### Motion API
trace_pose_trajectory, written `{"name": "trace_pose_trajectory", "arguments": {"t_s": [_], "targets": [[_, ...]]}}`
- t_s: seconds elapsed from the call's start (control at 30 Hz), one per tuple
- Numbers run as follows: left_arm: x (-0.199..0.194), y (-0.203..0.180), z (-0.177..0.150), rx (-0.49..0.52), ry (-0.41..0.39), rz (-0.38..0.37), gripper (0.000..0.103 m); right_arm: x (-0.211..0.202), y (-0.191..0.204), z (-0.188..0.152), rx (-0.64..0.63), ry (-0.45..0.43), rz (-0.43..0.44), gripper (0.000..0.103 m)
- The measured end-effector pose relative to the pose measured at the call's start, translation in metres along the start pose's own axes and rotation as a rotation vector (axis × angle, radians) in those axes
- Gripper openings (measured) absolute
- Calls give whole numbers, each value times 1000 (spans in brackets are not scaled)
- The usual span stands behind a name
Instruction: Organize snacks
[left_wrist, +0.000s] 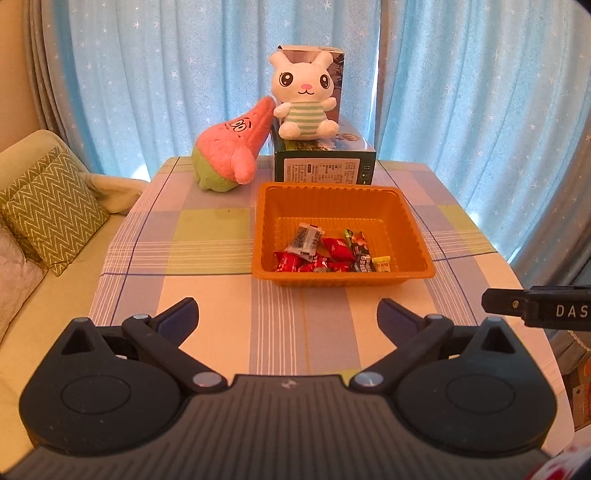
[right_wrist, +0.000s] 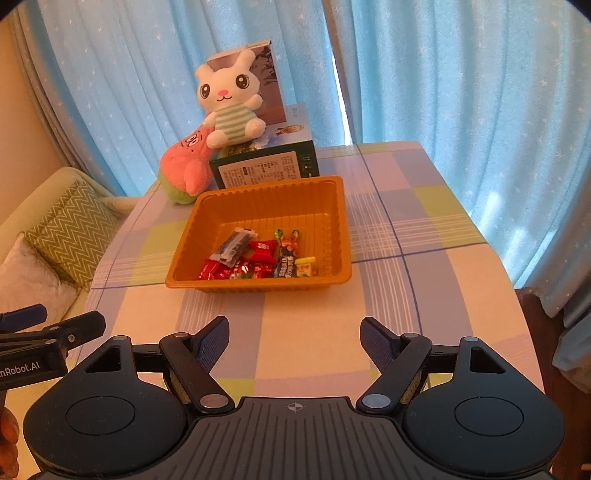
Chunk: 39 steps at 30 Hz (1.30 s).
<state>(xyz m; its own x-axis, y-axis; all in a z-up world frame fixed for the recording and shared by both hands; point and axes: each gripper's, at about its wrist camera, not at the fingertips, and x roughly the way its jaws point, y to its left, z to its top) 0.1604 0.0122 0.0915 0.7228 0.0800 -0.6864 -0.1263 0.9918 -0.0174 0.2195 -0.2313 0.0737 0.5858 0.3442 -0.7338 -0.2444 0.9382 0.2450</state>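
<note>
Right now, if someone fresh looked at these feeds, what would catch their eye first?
Probably the orange tray in the middle of the checked tablecloth, with wrapped sweets piled at its near side. Behind it, a white rabbit toy sits on a green box, and a pink star toy leans against that box. Both grippers, left and right, are open and empty.

Brightness: both views well lit, warm orange-pink cast over the counter (left_wrist: 221, 302).
Source: daylight through the blue curtains (left_wrist: 461, 92); bright slit at the curtain gap (right_wrist: 341, 99).
Glare: pale patches on the curtain folds at right in the right wrist view.
Shadows: soft, short; darker under the orange tray (right_wrist: 258, 286) near rim.
Focus: tray wrappers and plush rabbit (left_wrist: 303, 96) sharp; no motion blur seen.
Distortion: fisheye bowing of counter edges and curtains, black vignette in the corners.
</note>
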Motion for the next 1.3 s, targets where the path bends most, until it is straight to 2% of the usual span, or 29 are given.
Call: {"name": "trace_pose_trajectory", "arguments": {"t_s": [0.17, 0.43, 0.83, 1.3], "targets": [[-23, -8, -16, -13, -15, 0, 102, -28, -6, -18, 28, -32, 4, 78], [-55, -19, -39, -18, -27, -15, 103, -63, 2, -50, 0, -74, -11, 78], [-84, -15, -76, -11, -30, -12, 103, -89, 18, -96, -63, -103, -43, 78], [-101, -2, -106, -24, -7, 5, 103, -102, 27, -127, -76, -92, -40, 78]]}}
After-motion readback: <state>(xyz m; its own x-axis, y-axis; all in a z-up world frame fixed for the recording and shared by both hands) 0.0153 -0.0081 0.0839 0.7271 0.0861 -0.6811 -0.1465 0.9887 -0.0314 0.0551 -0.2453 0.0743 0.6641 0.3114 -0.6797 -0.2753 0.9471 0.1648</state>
